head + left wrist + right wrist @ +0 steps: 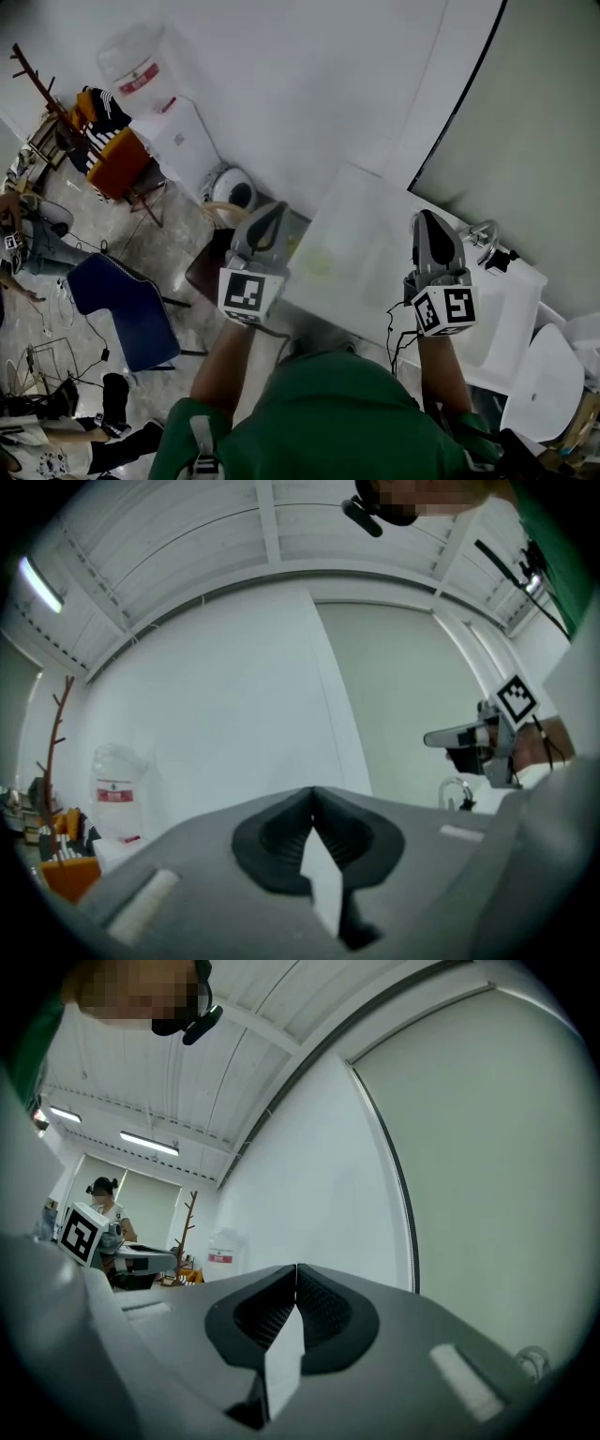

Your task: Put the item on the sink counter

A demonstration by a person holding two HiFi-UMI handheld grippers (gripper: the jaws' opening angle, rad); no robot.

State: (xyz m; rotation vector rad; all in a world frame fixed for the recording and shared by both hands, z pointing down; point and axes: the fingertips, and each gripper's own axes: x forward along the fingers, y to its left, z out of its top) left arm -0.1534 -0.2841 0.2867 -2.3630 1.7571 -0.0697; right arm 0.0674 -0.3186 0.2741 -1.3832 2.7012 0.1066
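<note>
A faint pale-green patch, possibly the item, lies on the white sink table at frame centre, between the left gripper and the right gripper. Both grippers are closed tight on nothing and held level. If the item is placed, withdrawing cleanly looks best, avoiding the faucet at right.

The sink is partly hidden by the right hand-held gripper. The clutter at the near left is cut off by the edge.
</note>
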